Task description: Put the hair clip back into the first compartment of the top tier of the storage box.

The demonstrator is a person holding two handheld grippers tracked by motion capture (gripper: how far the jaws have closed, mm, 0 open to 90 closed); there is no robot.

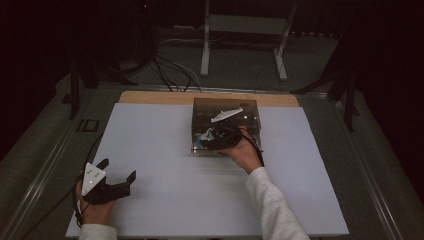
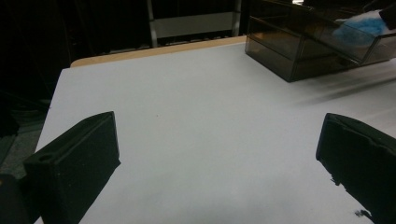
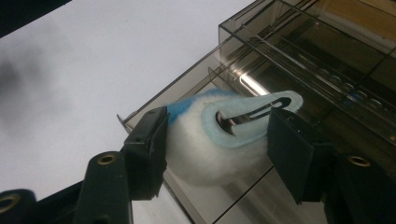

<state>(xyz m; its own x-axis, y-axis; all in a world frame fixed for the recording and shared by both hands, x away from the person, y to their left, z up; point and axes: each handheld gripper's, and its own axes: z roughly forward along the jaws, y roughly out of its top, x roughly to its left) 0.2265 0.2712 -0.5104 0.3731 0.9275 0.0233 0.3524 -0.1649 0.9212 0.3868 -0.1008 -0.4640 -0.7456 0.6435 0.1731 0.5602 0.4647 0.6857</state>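
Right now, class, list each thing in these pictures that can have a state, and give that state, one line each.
Left gripper: jaws wide open, nothing between them, above the bare white mat.
Right gripper: jaws on either side of the fluffy blue-and-white item, at the drawer.
Smoked plastic drawer box: bottom drawer pulled out.
Fluffy blue-and-white item: partly in the open drawer; whether the pads press on it is unclear.
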